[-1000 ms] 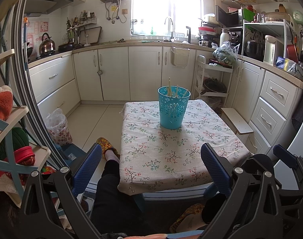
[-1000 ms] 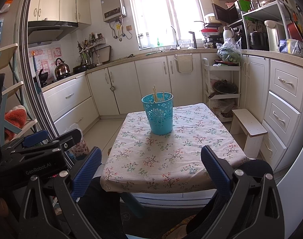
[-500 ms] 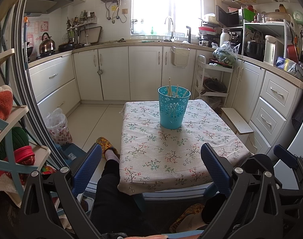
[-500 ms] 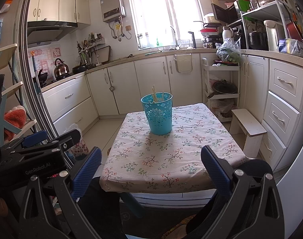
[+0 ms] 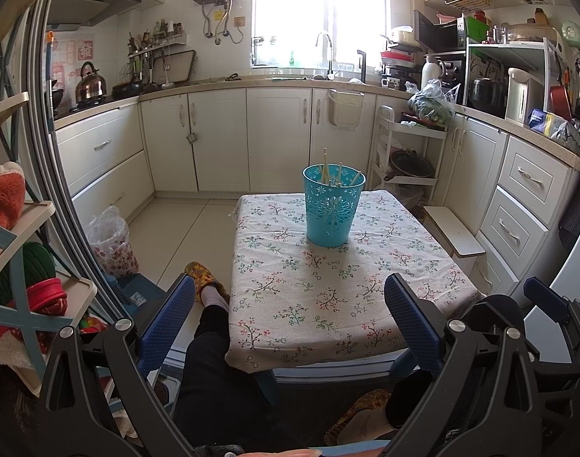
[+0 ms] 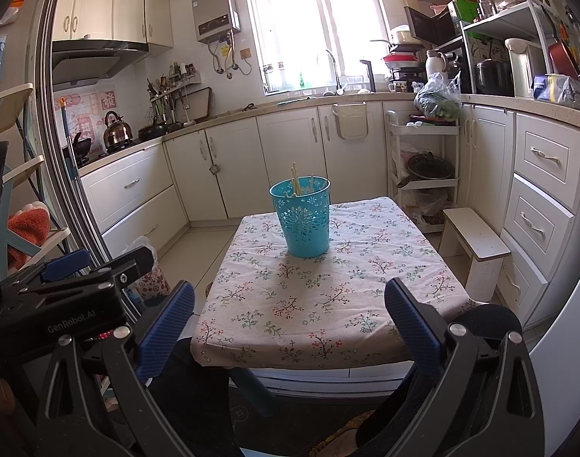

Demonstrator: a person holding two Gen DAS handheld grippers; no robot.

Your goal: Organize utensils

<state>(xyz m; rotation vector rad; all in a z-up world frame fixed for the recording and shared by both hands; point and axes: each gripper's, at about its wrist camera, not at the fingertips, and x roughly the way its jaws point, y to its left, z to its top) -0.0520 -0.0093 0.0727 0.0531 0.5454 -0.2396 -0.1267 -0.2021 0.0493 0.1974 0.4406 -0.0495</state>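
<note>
We hold the left gripper [image 5: 290, 320] and right gripper [image 6: 290, 320] back, jaws spread and empty; the teal holder [image 5: 334, 207] with chopsticks [image 5: 324, 165] stands at twelve o'clock on the tabletop [image 5: 328, 297], so nothing looks left to gather.

both views low, facing table [image 5: 328, 304], holder [image 6: 304, 221] shared

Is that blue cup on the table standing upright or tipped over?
Upright. The blue cup sits flat on the floral tablecloth, its open rim facing up, with pale utensils sticking out the top.
</note>
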